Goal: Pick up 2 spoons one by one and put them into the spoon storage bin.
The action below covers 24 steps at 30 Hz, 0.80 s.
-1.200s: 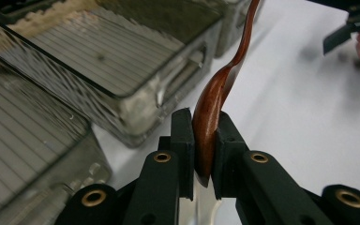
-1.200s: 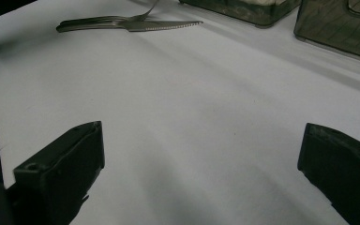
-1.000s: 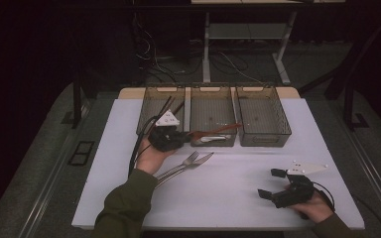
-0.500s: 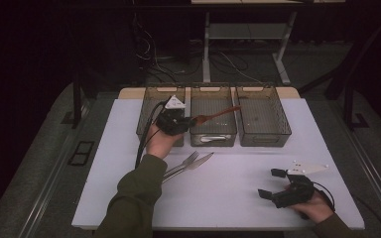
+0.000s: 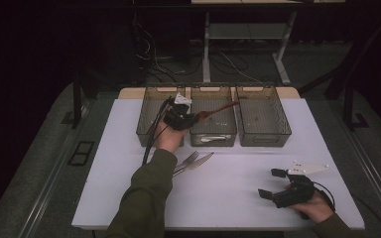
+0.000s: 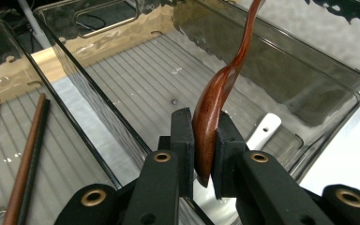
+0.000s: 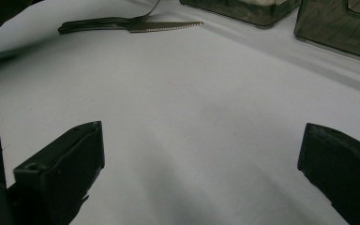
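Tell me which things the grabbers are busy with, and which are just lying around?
Being used:
- wooden spoon, pinched in the left gripper
- middle bin, under the spoon

Just lying around:
- fork and knife on the table
- chopsticks in the neighbouring bin
- right gripper, open, resting

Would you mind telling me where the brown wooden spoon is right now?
The brown wooden spoon is clamped by its bowl in the left tool, held over the middle clear plastic bin of three, its handle pointing toward the right-hand bin.
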Tool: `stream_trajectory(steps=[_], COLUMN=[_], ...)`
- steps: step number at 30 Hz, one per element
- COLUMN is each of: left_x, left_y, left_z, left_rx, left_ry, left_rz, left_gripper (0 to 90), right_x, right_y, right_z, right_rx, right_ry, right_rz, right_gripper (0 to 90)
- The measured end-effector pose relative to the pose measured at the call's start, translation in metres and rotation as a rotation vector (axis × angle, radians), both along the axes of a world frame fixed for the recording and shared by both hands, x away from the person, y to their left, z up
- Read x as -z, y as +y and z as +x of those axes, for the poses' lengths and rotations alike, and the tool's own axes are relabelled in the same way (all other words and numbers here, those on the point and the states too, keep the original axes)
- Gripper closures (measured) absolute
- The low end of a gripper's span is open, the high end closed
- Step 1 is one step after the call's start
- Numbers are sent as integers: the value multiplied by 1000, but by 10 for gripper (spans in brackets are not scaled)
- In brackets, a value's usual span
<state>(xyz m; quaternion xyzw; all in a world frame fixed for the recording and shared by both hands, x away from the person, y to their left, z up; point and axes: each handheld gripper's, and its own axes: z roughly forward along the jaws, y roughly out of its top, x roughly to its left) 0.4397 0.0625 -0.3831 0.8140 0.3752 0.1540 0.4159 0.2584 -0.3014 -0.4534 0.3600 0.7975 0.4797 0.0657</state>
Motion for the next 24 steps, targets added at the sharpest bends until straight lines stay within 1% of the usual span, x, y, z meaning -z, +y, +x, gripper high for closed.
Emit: stream_trajectory(steps=[1, 3, 6, 10, 11, 14, 15, 16, 18, 19, 21, 22, 23, 24], left_x=[1, 2, 4, 5, 5, 4, 4, 3, 2, 2, 1, -1, -1, -3], left_y=[-1, -1, -3, -4, -5, -4, -5, -4, -4, -4, -6, -3, -4, -2], left_z=[0, 1, 2, 1, 1, 1, 0, 0, -1, -1, -3, -4, -5, -5], left_rx=[-5, 3, 9, 16, 19, 34, 37, 46, 58, 65, 62, 89, 89, 110], left_ry=[0, 4, -6, -2, -3, -1, -2, -3, 0, -3, -6, -6, -3, -3], left_rz=[-2, -3, 5, 2, -5, -9, -18, -13, -23, -20, -51, -25, -41, -26], left_gripper=[801, 790, 725, 650, 633, 591, 579, 564, 543, 534, 516, 508, 492, 481], right_x=[0, 0, 0, 0, 0, 0, 0, 0, 0, 0, 0, 0, 0, 0], right_y=[0, 0, 0, 0, 0, 0, 0, 0, 0, 0, 0, 0, 0, 0], right_z=[0, 0, 0, 0, 0, 0, 0, 0, 0, 0, 0, 0, 0, 0], right_rx=[1, 0, 0, 1, 1, 0, 0, 0, 0, -1, 0, 0, 0, 0], right_ry=[1, 0, -1, 0, 0, -1, -1, -1, -1, -1, 0, -1, 0, -1], right_rz=[0, 0, 0, -1, 0, -1, -1, -1, -1, -1, -1, 0, 0, -1], right_gripper=[6, 6, 6, 6, 6, 6, 6, 6, 6, 6, 6, 6, 6, 6])
